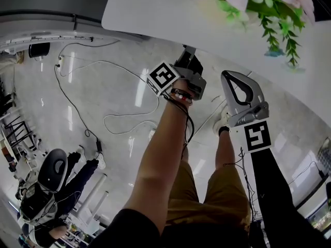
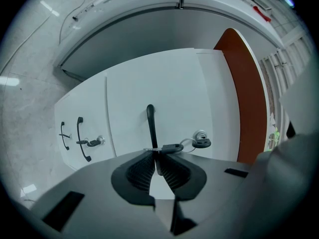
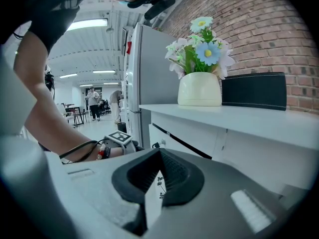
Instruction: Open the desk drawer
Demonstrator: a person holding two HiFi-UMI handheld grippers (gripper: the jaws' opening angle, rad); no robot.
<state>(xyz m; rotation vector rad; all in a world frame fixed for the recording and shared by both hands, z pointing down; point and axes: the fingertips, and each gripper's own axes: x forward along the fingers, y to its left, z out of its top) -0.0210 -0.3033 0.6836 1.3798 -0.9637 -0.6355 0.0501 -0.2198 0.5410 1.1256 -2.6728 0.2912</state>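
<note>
The left gripper (image 2: 157, 154) has its 2 jaws clamped on the black handle (image 2: 150, 123) of the white desk drawer (image 2: 174, 91), beside a dangling key (image 2: 172, 147), while the right gripper (image 3: 159, 154) hangs nearby, jaws together, empty.

White drawer (image 2: 164, 93), black handle (image 2: 150, 123), rust-red side panel (image 2: 246, 93); cream vase (image 3: 199, 89), white and blue flowers (image 3: 207, 51), red brick wall (image 3: 249, 29).

Mustard-brown cloth shorts (image 1: 220, 195) at lower centre.
Red-and-black beaded bracelets (image 1: 181, 95) and a thin black cable (image 1: 190, 125) at the mid-frame wrist; long black fabric sleeve (image 1: 274, 182) at lower right.
</note>
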